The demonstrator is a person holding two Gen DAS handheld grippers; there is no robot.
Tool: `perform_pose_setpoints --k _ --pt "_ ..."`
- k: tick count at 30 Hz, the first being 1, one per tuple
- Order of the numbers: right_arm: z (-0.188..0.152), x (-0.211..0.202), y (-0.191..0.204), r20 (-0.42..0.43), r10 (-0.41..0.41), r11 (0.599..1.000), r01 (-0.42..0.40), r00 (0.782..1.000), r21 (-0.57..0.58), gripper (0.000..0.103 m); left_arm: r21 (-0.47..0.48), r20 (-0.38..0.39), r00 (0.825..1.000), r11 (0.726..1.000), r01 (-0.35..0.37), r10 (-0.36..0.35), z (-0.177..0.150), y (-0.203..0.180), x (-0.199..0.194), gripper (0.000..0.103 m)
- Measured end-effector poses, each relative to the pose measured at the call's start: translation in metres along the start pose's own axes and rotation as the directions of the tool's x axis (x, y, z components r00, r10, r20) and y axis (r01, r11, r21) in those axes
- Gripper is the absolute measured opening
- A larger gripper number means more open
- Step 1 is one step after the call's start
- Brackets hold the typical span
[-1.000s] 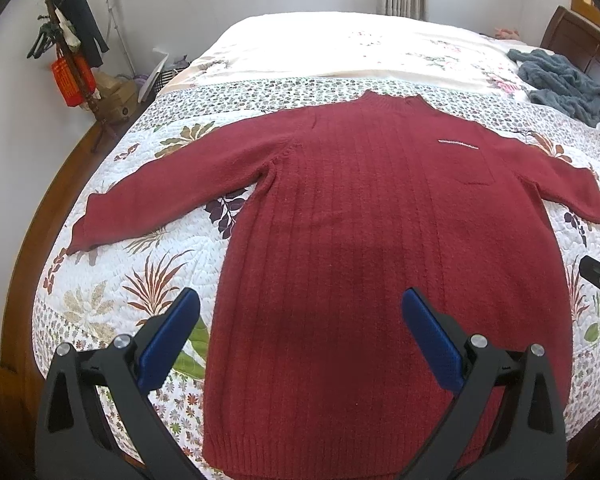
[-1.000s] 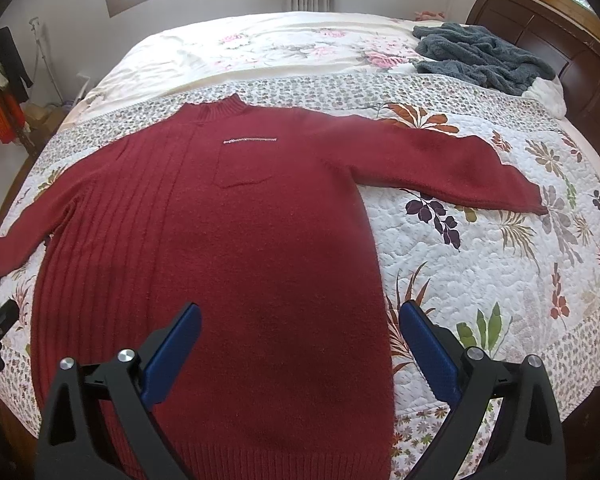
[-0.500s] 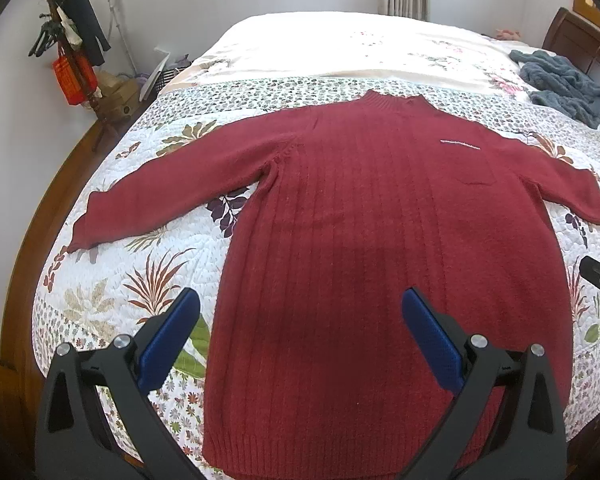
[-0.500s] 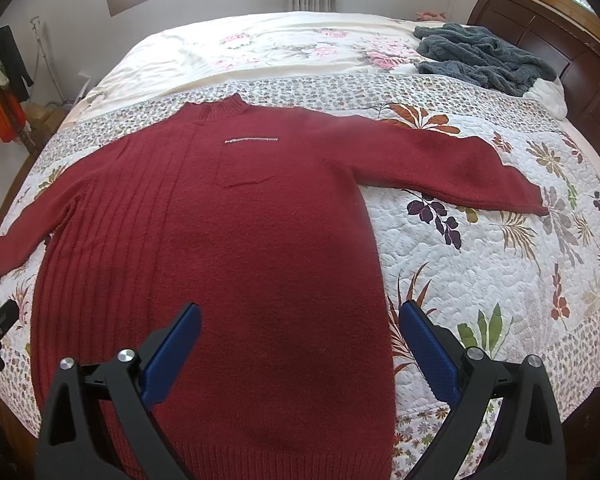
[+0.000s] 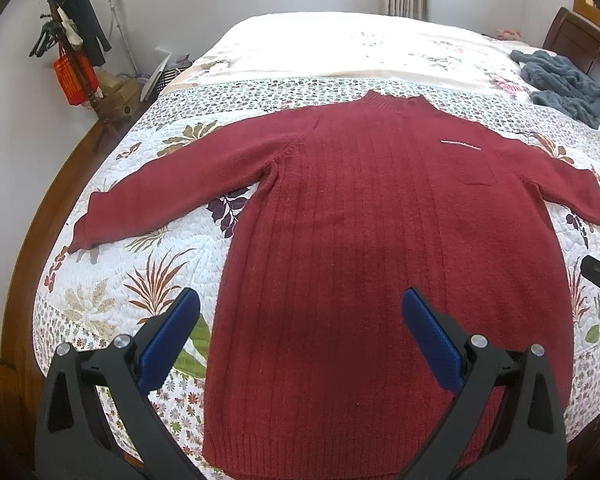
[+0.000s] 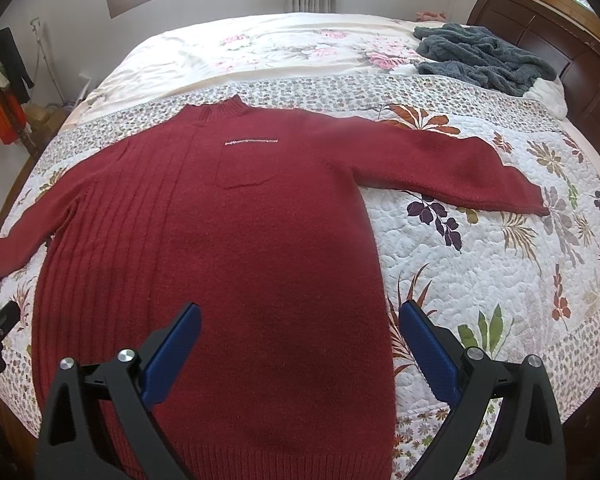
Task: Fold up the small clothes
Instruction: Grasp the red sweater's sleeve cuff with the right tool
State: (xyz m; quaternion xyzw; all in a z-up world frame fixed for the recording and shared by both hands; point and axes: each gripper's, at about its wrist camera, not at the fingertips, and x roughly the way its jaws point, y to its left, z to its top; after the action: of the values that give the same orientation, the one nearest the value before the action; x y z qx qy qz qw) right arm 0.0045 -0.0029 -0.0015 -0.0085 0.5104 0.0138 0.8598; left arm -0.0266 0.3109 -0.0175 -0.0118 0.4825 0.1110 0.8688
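**Red sweater laid flat on the bed, both grippers hovering wide open at its hem**

The red sweater (image 5: 380, 248) lies face up and spread flat on the floral quilt (image 6: 500, 280) of the bed, collar pointing away from the cameras, hem at the near edge of the mattress. Both sleeves stretch outward: one cuff ends near the bed's left edge by the wooden bed frame (image 5: 32, 216), the other cuff rests on open quilt toward the headboard (image 6: 560, 52) side. A small chest pocket (image 6: 246, 172) with a pale stripe above it sits on the front.

The left gripper (image 5: 300, 332) hangs above the lower part of the sweater, its blue fingers (image 5: 168, 340) spread wide apart and holding nothing; one finger is over bare quilt, the other over the knit. The right gripper (image 6: 300, 336) is likewise splayed open and empty, one finger (image 6: 428, 352) over the quilt just beside the sweater's side seam, the other over the body.

Bare quilt lies on both sides of the torso and beyond the collar. A grey fleece garment (image 6: 480, 56) is bunched near the headboard, well apart from the sweater. Off the bed, a coat stand (image 5: 72, 48) with dark clothes and a red bag stands in the corner, with boxes at its foot.
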Motion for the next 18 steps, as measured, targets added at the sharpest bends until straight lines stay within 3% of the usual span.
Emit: perform_pose_setpoints --k 7,10,13,18 --pt "0.002 0.001 -0.004 0.005 0.003 1.000 -0.003 1.000 0.000 0.099 0.012 -0.002 1.000 1.000 -0.002 0.002 0.001 -0.005 0.003 0.100" --pt "0.010 0.006 -0.021 -0.003 0.031 0.999 -0.031 1.000 0.028 0.099 0.023 -0.006 0.999 0.999 0.034 -0.034 0.006 -0.011 0.010 0.100" --pt "0.030 0.018 -0.069 -0.020 0.051 0.991 -0.048 0.998 0.125 0.099 0.032 -0.009 0.996 0.996 0.084 -0.084 0.021 -0.023 0.021 0.100" --pt "0.072 0.051 -0.185 -0.070 -0.010 0.952 0.031 0.997 0.304 0.099 0.081 0.014 0.994 0.991 0.111 -0.112 0.060 -0.059 0.040 0.100"
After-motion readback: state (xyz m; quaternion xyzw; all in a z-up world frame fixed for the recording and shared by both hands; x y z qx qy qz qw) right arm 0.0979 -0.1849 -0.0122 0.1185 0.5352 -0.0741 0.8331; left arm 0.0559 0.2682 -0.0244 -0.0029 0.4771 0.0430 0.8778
